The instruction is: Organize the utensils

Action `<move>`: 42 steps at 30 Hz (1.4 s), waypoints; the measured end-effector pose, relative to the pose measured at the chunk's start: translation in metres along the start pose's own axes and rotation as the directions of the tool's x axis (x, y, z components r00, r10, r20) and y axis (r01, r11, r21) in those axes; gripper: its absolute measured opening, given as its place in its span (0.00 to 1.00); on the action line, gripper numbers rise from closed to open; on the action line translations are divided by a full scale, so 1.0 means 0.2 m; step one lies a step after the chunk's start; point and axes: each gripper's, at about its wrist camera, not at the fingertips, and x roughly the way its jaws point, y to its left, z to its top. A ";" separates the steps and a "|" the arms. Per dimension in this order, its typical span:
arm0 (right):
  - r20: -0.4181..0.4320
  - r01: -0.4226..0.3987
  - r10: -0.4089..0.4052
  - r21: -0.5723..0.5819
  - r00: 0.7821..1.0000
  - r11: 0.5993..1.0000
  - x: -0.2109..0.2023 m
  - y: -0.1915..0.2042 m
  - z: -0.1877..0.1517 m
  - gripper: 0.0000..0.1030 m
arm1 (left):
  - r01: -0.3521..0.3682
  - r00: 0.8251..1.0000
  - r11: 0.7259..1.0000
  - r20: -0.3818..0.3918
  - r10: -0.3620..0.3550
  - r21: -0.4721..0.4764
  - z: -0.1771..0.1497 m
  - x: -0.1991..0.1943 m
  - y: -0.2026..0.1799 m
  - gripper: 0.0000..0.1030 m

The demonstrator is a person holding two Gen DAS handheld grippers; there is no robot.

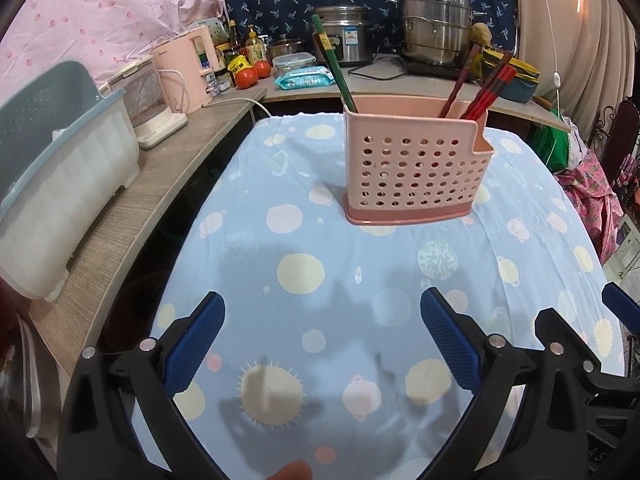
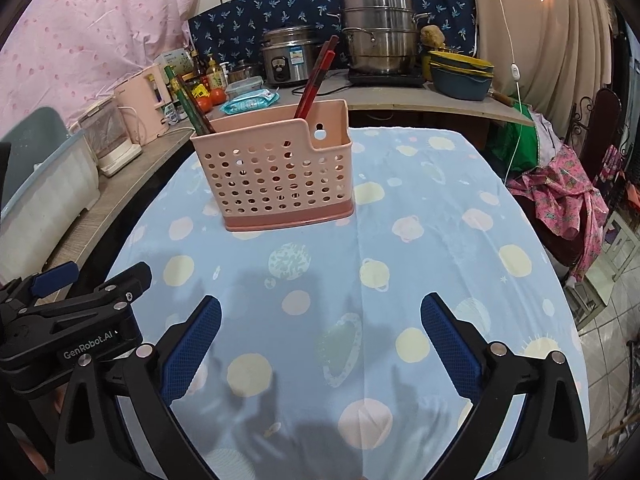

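Note:
A pink perforated utensil holder (image 1: 414, 164) stands upright on the blue planet-print tablecloth (image 1: 320, 272); it also shows in the right wrist view (image 2: 276, 172). Green chopsticks (image 1: 334, 66) lean in its left end and red chopsticks (image 1: 486, 88) in its right end; in the right wrist view the green ones (image 2: 188, 100) and red ones (image 2: 316, 78) show too. My left gripper (image 1: 322, 320) is open and empty, well short of the holder. My right gripper (image 2: 320, 322) is open and empty beside it.
A wooden counter (image 1: 160, 184) runs along the left with a white dish rack (image 1: 64, 184) and pink kettle (image 1: 188, 68). Behind are a rice cooker (image 1: 346, 38), steamer pot (image 1: 436, 20), tomatoes (image 1: 252, 74) and wipes (image 1: 306, 78). Clothes (image 2: 568, 196) lie right.

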 end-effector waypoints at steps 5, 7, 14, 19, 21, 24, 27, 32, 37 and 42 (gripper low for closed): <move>0.005 0.007 -0.007 -0.007 1.000 1.000 0.01 0.01 0.02 0.94 | -0.026 1.000 1.000 0.017 0.026 -0.009 0.02 0.00 0.01 0.93; 0.007 0.012 -0.012 -0.008 1.000 1.000 0.02 0.02 0.03 0.94 | -0.031 0.999 0.999 0.016 0.031 -0.010 0.03 0.01 0.01 0.93; 0.014 0.024 -0.023 -0.003 1.000 1.000 0.04 -0.01 0.06 0.94 | -0.040 0.999 0.999 0.023 0.040 -0.008 0.05 0.02 -0.01 0.93; 0.021 0.031 -0.031 0.001 0.999 1.000 0.04 -0.03 0.07 0.94 | -0.030 0.999 1.000 0.026 0.030 -0.004 0.05 0.02 -0.03 0.93; 0.021 0.033 -0.033 0.001 0.999 0.999 0.05 -0.03 0.07 0.94 | -0.028 0.999 1.000 0.022 0.028 -0.003 0.05 0.03 -0.04 0.93; 0.019 0.037 -0.037 -0.002 0.999 0.999 0.06 -0.03 0.07 0.94 | -0.021 1.000 1.000 0.011 0.021 -0.020 0.05 0.04 -0.03 0.93; 0.017 0.038 -0.038 -0.002 0.999 0.999 0.06 -0.03 0.07 0.94 | -0.023 1.000 0.999 0.009 0.024 -0.037 0.05 0.05 -0.01 0.93; 0.011 0.037 -0.037 0.001 0.999 0.999 0.08 -0.03 0.06 0.94 | -0.030 1.000 0.999 0.004 0.030 -0.036 0.05 0.07 -0.01 0.93; 0.010 0.038 -0.038 0.001 0.999 0.999 0.08 -0.03 0.06 0.94 | -0.031 1.000 0.999 0.000 0.031 -0.032 0.05 0.08 -0.01 0.93; 0.003 0.038 -0.038 0.001 0.999 0.999 0.11 -0.04 0.06 0.94 | -0.024 1.000 0.999 -0.010 0.024 -0.036 0.05 0.09 -0.01 0.93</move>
